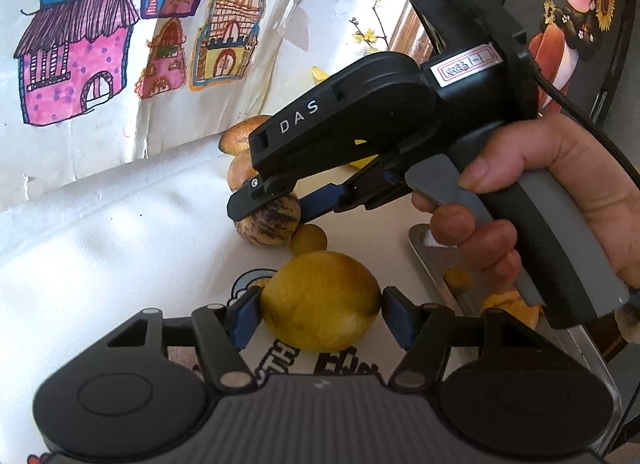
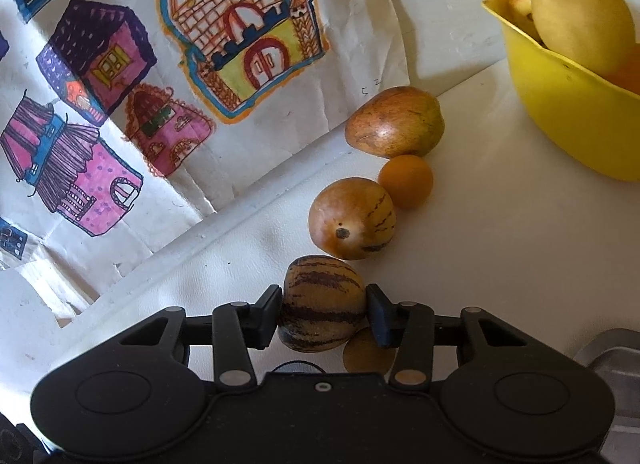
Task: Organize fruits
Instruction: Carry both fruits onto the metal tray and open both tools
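Note:
A yellow lemon [image 1: 320,300] sits on the white table between my left gripper's [image 1: 320,314] blue pads; the left pad touches it, the right pad stands a little off. My right gripper [image 2: 324,310] is shut on a purple-striped melon-like fruit [image 2: 322,302], which also shows in the left wrist view [image 1: 266,222]. A small round yellow fruit [image 2: 366,350] lies just beside it. Further on lie another striped fruit [image 2: 352,218], a small orange [image 2: 406,181] and a reddish fruit [image 2: 394,122].
A yellow bowl [image 2: 568,112] holding a big yellow fruit [image 2: 580,10] stands at the right. A metal tray [image 1: 436,264] with small yellow fruits lies right of the lemon. A paper sheet with drawn houses [image 2: 160,84] leans along the back.

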The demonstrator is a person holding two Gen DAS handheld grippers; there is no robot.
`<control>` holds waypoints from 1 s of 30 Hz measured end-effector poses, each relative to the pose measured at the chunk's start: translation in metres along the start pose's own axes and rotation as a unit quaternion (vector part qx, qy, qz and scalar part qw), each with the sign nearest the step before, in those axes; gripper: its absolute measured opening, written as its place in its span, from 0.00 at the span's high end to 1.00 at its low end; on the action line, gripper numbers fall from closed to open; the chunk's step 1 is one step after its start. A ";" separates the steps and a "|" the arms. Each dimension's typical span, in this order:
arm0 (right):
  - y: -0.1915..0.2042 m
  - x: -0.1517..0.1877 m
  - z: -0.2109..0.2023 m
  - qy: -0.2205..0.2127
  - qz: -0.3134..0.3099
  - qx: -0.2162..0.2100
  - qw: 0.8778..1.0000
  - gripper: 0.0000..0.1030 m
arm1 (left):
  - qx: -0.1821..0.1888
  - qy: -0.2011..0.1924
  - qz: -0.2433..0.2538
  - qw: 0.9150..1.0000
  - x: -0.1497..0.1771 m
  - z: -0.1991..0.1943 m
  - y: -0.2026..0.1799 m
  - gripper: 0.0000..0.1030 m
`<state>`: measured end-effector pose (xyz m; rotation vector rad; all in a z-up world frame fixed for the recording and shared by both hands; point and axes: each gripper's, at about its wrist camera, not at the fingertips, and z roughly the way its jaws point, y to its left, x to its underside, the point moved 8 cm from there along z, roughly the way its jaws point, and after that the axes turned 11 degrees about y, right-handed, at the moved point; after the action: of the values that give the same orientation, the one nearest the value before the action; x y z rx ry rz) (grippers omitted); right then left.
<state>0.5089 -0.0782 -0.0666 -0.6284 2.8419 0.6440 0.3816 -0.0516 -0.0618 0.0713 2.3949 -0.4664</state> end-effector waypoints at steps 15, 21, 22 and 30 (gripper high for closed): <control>-0.004 0.020 -0.036 -0.033 0.025 -0.034 0.999 0.55 | 0.009 0.015 0.019 1.000 0.021 -0.016 -0.011 0.35; -0.019 0.045 -0.063 -0.049 0.043 -0.049 0.997 0.55 | 0.030 0.028 -0.012 0.999 0.029 -0.018 -0.018 0.35; -0.022 0.050 -0.068 -0.053 0.045 -0.050 0.996 0.55 | 0.030 0.028 -0.013 0.999 0.030 -0.019 -0.020 0.35; -0.053 0.103 -0.109 -0.071 0.070 -0.049 0.994 0.55 | 0.049 0.039 -0.018 0.998 0.040 -0.024 -0.042 0.35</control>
<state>0.4324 -0.2074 -0.0145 -0.3814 2.7524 0.8197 0.3287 -0.0856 -0.0579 0.0913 2.4523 -0.6087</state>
